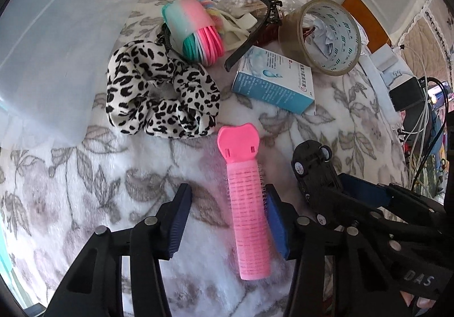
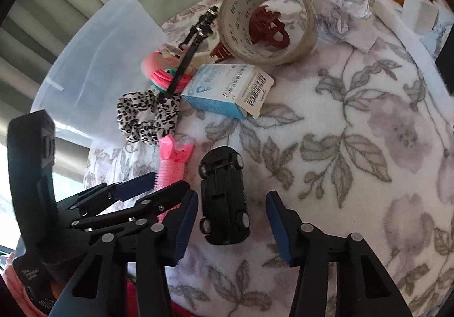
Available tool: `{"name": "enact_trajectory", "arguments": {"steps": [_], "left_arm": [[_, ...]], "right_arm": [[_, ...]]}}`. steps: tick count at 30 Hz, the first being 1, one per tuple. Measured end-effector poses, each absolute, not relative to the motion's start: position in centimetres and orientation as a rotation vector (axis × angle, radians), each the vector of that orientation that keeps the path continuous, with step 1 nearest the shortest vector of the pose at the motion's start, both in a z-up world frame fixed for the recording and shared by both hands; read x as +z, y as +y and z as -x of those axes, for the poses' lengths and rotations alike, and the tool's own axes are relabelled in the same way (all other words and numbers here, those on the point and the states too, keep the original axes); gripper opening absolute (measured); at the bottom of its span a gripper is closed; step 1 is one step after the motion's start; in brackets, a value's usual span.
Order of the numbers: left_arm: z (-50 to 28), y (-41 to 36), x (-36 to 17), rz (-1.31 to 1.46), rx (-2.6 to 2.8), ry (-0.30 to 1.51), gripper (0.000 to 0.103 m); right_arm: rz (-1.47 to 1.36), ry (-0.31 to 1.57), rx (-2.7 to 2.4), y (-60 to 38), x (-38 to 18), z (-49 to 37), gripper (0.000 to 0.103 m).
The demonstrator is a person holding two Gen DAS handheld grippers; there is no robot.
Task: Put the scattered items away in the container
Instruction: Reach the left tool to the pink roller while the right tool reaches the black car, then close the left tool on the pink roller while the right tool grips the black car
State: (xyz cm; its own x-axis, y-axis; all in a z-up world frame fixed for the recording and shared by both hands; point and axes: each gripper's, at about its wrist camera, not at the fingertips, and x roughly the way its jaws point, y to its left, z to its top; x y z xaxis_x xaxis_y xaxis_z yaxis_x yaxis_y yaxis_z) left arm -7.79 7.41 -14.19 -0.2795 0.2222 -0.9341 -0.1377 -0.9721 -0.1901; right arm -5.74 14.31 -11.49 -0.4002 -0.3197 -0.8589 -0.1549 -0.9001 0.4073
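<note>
Barely started: your left gripper point(image 1: 228, 220) straddles the roller point(image 1: 245, 203), right pad touching, not yet clamped; your right gripper point(image 2: 231, 227) stands open around the car point(image 2: 224, 198). Scrunchie point(image 1: 159, 93), box point(image 1: 273, 81) and tape point(image 1: 319, 36) still lie outside the bin point(image 1: 65, 33).

One hair roller point(image 1: 248, 212), one toy car point(image 2: 224, 198), one scrunchie point(image 1: 161, 93), one tape roll point(image 1: 319, 36), one box point(image 1: 273, 83), one headband point(image 1: 249, 25).
</note>
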Motion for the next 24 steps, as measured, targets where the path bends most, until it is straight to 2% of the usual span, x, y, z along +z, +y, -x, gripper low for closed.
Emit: {"name": "enact_trajectory", "arguments": {"steps": [3, 5, 8, 10, 21, 22, 24], "left_arm": [[8.0, 7.6, -14.0, 1.726, 2.347, -0.105, 0.051], [8.1, 7.9, -13.8, 1.719, 2.346, -0.101, 0.049], [8.2, 8.2, -13.4, 1.7, 2.334, -0.096, 0.041], [8.3, 8.4, -13.0, 1.684, 2.317, -0.115, 0.029], [7.4, 9.8, -10.8, 1.622, 2.31, -0.133, 0.027], [6.0, 8.9, -12.3, 1.603, 2.32, -0.133, 0.027], [3.2, 5.9, -10.8, 1.558, 2.343, -0.144, 0.027]], "right_arm": [[-1.664, -0.674, -2.449, 14.3, -11.7, 5.9, 0.048], [-1.664, -0.652, -2.451, 14.2, -11.7, 5.9, 0.041], [-1.667, -0.626, -2.445, 13.5, -11.6, 6.0, 0.035], [-1.666, -0.618, -2.444, 13.3, -11.5, 5.9, 0.035], [-1.603, -0.609, -2.508, 12.8, -8.3, 3.9, 0.035], [-1.591, -0.608, -2.517, 12.8, -7.8, 3.8, 0.035], [-1.562, -0.594, -2.538, 12.7, -6.8, 3.7, 0.035]]}}
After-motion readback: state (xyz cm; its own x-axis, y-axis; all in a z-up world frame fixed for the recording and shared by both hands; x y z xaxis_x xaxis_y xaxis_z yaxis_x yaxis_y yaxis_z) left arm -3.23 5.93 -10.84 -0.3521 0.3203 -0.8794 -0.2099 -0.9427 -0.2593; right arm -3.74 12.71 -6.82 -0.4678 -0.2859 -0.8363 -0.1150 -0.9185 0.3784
